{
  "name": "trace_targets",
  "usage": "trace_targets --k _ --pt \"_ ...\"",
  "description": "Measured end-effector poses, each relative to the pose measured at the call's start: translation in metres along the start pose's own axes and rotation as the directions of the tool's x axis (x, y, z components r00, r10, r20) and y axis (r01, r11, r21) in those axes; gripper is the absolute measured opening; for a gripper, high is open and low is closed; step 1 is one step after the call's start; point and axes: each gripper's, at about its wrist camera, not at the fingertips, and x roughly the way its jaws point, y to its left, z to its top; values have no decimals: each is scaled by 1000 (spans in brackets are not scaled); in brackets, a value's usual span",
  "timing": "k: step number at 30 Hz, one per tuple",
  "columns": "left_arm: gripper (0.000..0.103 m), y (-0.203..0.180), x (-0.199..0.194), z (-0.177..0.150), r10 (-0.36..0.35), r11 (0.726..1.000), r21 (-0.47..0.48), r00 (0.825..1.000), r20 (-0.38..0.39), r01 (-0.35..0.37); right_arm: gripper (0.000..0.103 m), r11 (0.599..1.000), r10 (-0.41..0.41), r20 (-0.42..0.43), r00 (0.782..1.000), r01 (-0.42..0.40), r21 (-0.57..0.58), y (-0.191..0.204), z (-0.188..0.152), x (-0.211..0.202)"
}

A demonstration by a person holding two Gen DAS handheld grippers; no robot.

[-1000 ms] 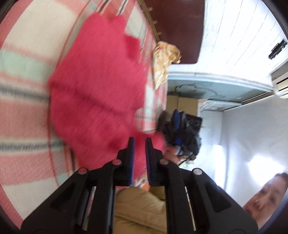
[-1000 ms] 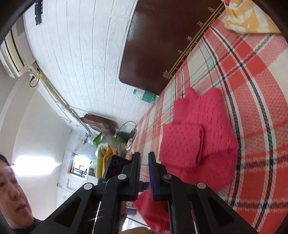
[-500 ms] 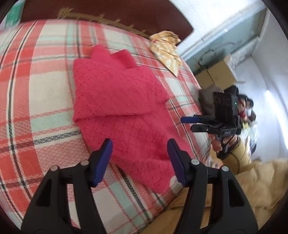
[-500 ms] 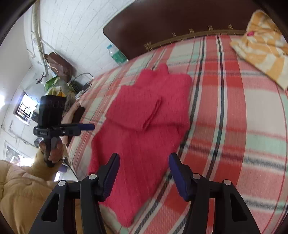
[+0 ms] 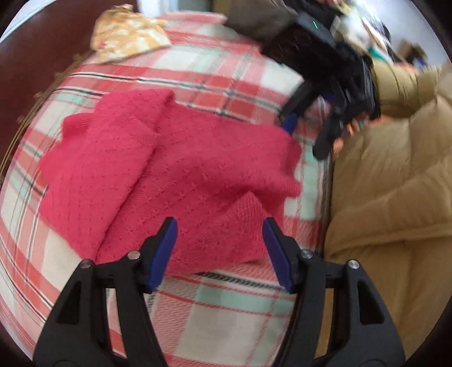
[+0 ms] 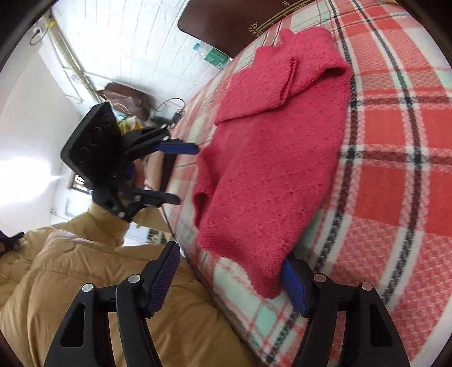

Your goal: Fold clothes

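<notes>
A red knitted sweater (image 5: 180, 169) lies on the plaid bed, sleeves folded over its upper part; it also shows in the right wrist view (image 6: 271, 158). My left gripper (image 5: 220, 251) is open, its jaws astride the sweater's near hem corner, just above the cloth. My right gripper (image 6: 231, 279) is open at the other hem corner, with the hem resting over its right finger (image 6: 293, 282). The right gripper shows in the left wrist view (image 5: 308, 127) and the left gripper in the right wrist view (image 6: 175, 172).
The red, white and green plaid blanket (image 5: 243, 307) covers the bed. A yellow patterned cloth (image 5: 127, 34) lies near the dark headboard (image 6: 226, 25). My tan padded jacket (image 5: 395, 197) is at the bed's edge. A bottle (image 6: 212, 53) stands by the headboard.
Both grippers went from shut to open and dropped down to the sweater's near hem corners. The sweater now lies flat on the bed.
</notes>
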Motion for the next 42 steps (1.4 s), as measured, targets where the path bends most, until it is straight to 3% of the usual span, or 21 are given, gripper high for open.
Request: trace_targets --k 3,5,6,7,8,10,16,21,25,27,28,30,31,33,35,36,37,39,42 --pt "64 -7 16 5 -68 992 96 990 -120 79 65 999 24 24 999 -25 23 -4 -1 -2" --pt "56 -11 26 4 -74 988 119 980 -183 97 45 998 46 49 998 -48 41 -7 -3 -5" --pt "41 -12 30 3 -82 987 123 976 -203 109 40 998 49 63 997 -52 48 -8 -4 -6" --pt "28 -12 30 3 -82 986 126 976 -204 110 28 997 51 73 996 -55 55 -9 -4 -7" --pt "24 -13 28 2 -90 985 126 977 -195 116 18 996 54 83 995 -59 61 -10 -4 -7" --pt "17 -14 17 0 -112 985 112 983 -149 129 16 994 74 114 991 -82 72 -12 -3 -11" --pt "16 19 -28 -13 -179 981 -67 983 37 182 13 981 179 227 957 -190 31 -5 26 -30" --pt "16 66 -60 -20 -156 946 -241 957 245 216 13 977 195 321 927 -214 25 -9 79 -40" --pt "16 112 -83 -30 -94 889 -379 913 397 257 13 975 183 385 905 -216 43 -18 127 -49" --pt "16 140 -83 -39 -41 841 -465 888 457 278 13 978 148 421 895 -195 71 -28 150 -56" --pt "16 159 -77 -43 -16 804 -517 879 476 295 13 978 114 450 886 -180 107 -36 162 -59" --pt "16 183 -70 -49 36 748 -596 879 475 291 14 972 46 455 889 -144 184 -55 181 -64" --pt "16 187 -65 -49 40 739 -609 884 465 287 20 974 -9 448 894 -93 204 -59 187 -65" --pt "16 176 -55 -47 47 757 -606 905 424 244 33 991 -77 391 917 27 132 -52 191 -65" --pt "20 160 -44 -41 -10 788 -559 914 405 257 53 993 -111 335 936 121 -9 -31 179 -62" --pt "38 152 -41 -39 -41 798 -538 916 399 270 54 985 -125 309 943 156 -77 -22 168 -62" --pt "68 142 -34 -35 -67 805 -525 921 384 278 59 972 -142 287 947 188 -140 -15 155 -62" --pt "91 133 -21 -31 -100 808 -518 931 351 282 67 926 -213 252 944 277 -258 1 132 -55" --pt "91 127 -3 -22 -182 799 -513 939 291 314 72 835 -330 173 928 372 -405 10 105 -44"
